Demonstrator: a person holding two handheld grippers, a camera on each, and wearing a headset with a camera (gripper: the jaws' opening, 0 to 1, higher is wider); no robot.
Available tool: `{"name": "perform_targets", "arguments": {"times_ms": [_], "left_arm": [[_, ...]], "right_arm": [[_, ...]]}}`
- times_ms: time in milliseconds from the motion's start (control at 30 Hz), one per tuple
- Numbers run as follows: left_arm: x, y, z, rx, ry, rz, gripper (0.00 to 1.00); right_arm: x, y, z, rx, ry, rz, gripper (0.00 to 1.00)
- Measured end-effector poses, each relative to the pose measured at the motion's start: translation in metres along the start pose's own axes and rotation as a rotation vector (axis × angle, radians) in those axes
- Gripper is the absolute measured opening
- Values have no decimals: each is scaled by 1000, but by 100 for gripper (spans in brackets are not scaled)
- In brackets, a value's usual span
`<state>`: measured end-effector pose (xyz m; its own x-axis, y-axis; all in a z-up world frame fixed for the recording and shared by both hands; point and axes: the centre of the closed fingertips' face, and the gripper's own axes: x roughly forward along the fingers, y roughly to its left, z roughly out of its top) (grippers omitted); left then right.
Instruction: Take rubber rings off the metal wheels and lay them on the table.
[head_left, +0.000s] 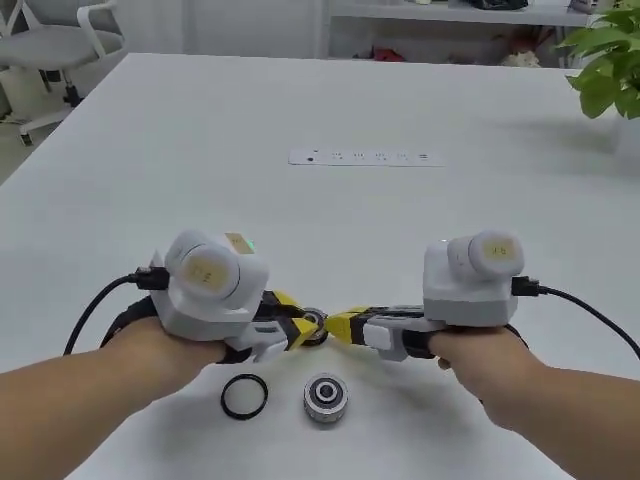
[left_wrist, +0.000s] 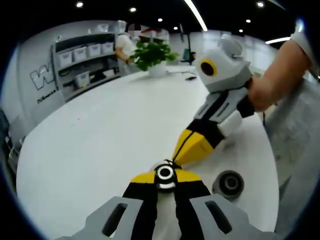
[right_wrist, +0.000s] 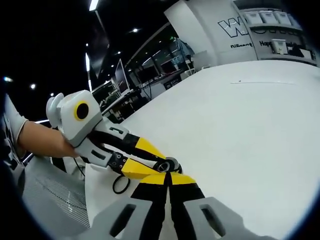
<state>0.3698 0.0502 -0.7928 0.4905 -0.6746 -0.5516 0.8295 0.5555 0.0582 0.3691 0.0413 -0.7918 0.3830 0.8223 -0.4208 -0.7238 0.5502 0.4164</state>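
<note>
The wheel (head_left: 313, 326) is mostly hidden by jaws. Left gripper (left_wrist: 165, 179) clamps it; right gripper (right_wrist: 169, 176) jaws together, tips touching it.

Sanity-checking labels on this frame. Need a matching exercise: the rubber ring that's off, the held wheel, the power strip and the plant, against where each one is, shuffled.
Things:
A. rubber ring
B. held wheel
C. power strip
D. plant

Places:
1. far right edge of the head view
2. flat on the table, beside the loose wheel
3. mid-table, on the far side of the work
4. shut in the left gripper

Pairs: A-2, B-4, C-3, D-1.
</note>
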Motion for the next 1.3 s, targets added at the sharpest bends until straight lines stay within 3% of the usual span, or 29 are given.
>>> {"name": "perform_targets", "arguments": {"times_ms": [967, 1200, 1300], "left_arm": [[0, -1, 0, -5, -12, 7, 12], [0, -1, 1, -8, -11, 18, 13], [0, -1, 1, 20, -14, 7, 13]], "right_arm": [[2, 13, 6, 0, -20, 57, 0], [1, 12, 7, 9, -22, 49, 0], [2, 11, 6, 15, -22, 43, 0]]}}
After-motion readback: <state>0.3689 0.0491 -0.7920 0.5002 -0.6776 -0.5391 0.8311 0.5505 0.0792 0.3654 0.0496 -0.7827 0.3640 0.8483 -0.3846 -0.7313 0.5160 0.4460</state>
